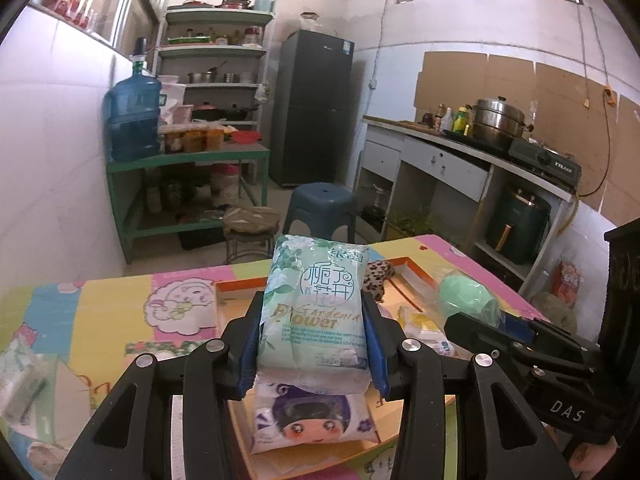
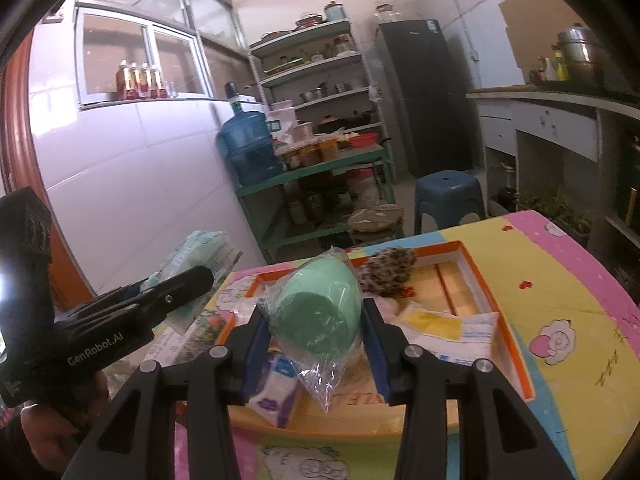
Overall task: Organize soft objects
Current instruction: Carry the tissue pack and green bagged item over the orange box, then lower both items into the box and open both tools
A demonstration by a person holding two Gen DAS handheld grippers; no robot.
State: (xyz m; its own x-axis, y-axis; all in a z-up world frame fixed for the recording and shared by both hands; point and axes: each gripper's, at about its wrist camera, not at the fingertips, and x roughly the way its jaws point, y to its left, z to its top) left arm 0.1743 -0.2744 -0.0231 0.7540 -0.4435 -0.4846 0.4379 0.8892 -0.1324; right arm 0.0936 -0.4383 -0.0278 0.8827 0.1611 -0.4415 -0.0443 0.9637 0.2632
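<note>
Two hand-held grippers each pinch something above the orange-rimmed box (image 2: 516, 344) on the surface (image 2: 568, 300). Left hand-held gripper (image 1: 313, 320) clamps a green tissue pack (image 1: 316, 304) between its blue pads; right hand-held gripper (image 2: 316, 320) squeezes a bagged green roll (image 2: 320, 312). Below lies a cartoon-printed pack (image 1: 314, 420).
</note>
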